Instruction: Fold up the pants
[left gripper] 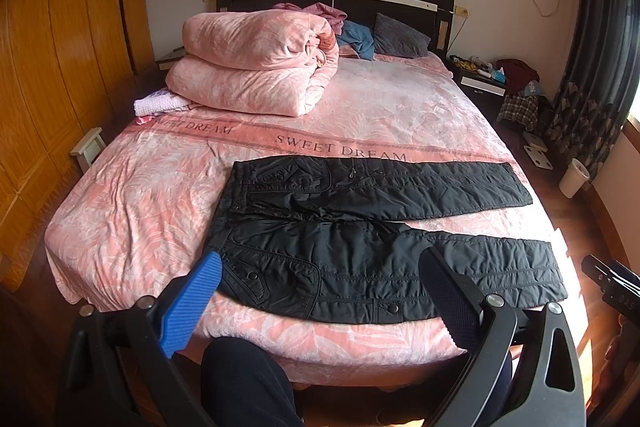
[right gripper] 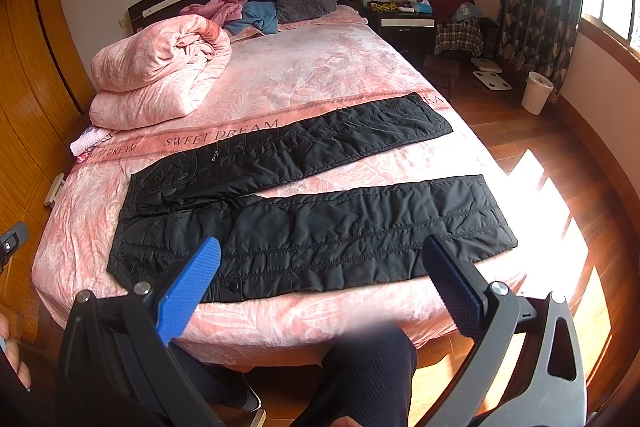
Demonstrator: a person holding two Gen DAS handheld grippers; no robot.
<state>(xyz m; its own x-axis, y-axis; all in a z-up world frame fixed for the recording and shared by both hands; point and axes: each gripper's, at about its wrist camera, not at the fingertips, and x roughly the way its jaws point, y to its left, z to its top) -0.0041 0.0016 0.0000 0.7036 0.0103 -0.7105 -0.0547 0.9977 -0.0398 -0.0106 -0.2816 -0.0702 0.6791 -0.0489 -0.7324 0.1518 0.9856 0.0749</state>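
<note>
- Left wrist view: bedspread (left gripper: 360, 99) band reads "SWEET DREAM".
- Black pants (left gripper: 360, 227) lie flat on it; wood floor (right gripper: 560, 155).
- Left gripper (left gripper: 320, 291) and right gripper (right gripper: 320, 279) gape, empty.

A folded pink quilt (left gripper: 256, 67) sits on the bed (left gripper: 400, 107) near a grey pillow (left gripper: 400, 35) and blue garment (left gripper: 360, 41).

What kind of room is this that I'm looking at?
A home bedroom, most likely: a double bed with a dark headboard, a folded pink quilt, and a cluttered nightstand. Black pants lie spread flat on the bed.
</note>
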